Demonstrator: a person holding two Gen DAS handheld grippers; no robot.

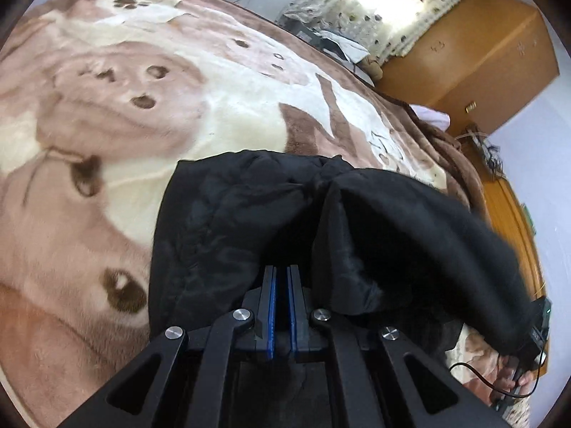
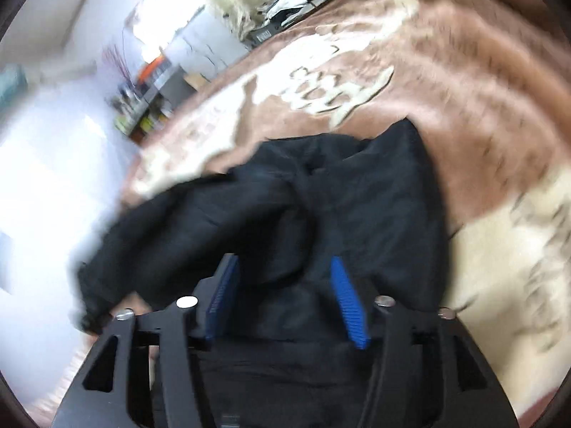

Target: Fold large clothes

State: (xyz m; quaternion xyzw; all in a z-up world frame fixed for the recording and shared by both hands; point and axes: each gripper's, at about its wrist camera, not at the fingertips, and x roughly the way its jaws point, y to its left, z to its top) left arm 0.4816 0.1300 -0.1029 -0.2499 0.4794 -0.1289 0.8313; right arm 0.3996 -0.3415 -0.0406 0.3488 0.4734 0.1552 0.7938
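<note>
A large black padded garment (image 1: pixel 249 221) lies bunched on the bed, with its fleecy lining turned up on the right. My left gripper (image 1: pixel 282 274) has its blue pads nearly together right at the garment's near edge; a thin gap shows between them and I cannot tell whether cloth is pinched. In the right wrist view the same black garment (image 2: pixel 357 196) fills the middle. My right gripper (image 2: pixel 285 267) is open, its blue pads wide apart with a fold of the garment lying between them. That view is motion-blurred.
The bed is covered by a brown and cream plush blanket (image 1: pixel 142 107) with a cartoon animal print. A wooden wardrobe (image 1: pixel 481 46) and spotted curtain (image 1: pixel 374 3) stand beyond. The other gripper and hand (image 1: pixel 528 356) show at lower right. Shelves (image 2: pixel 150 100) stand by the wall.
</note>
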